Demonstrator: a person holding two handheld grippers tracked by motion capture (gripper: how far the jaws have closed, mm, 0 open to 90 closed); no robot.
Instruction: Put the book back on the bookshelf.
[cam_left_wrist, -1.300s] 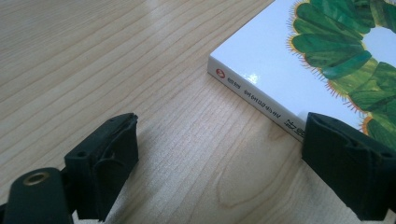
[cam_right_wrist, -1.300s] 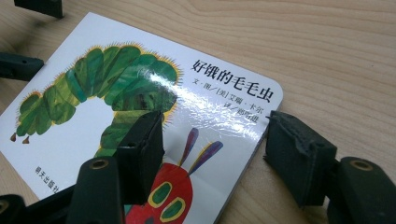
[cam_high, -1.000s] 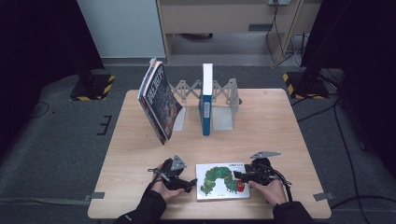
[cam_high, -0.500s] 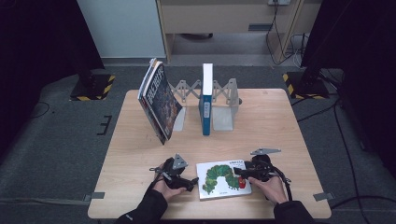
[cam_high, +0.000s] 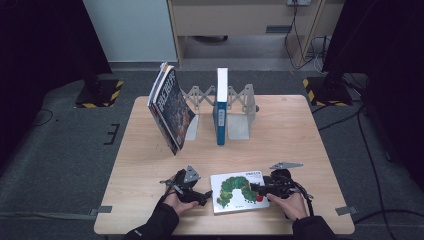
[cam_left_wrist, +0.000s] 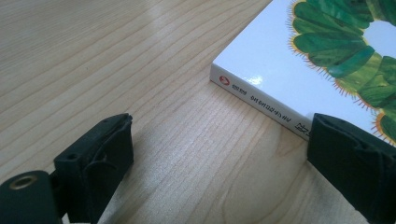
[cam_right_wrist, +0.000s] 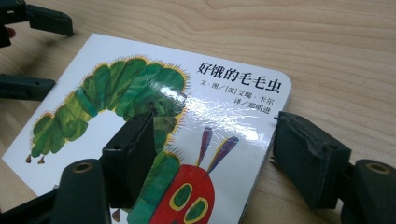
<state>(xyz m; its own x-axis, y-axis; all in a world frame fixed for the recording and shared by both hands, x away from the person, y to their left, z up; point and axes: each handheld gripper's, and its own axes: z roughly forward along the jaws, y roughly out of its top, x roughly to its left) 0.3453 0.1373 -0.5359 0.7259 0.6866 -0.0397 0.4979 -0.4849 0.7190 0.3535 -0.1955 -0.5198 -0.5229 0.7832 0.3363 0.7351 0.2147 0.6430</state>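
A white board book (cam_high: 237, 191) with a green caterpillar on its cover lies flat near the table's front edge. My left gripper (cam_high: 202, 196) rests at its left side, open. In the left gripper view the jaws (cam_left_wrist: 219, 154) stand wide apart on the wood, one by the book's spine (cam_left_wrist: 261, 95). My right gripper (cam_high: 257, 189) sits at the book's right end. Its jaws (cam_right_wrist: 212, 149) have just been opening: one lies over the cover (cam_right_wrist: 140, 84), the other is off the right edge, with the book's corner between them, unpressed.
At the back of the wooden table (cam_high: 150, 165) stands a metal expanding book rack (cam_high: 240, 107) with an upright blue book (cam_high: 221, 105). Several thin books (cam_high: 170, 107) lean against its left end. The person's hands come in over the front edge.
The right gripper's jaws stand slightly wider over the book's right end. Both hands, the left gripper and the book have stayed where they were.
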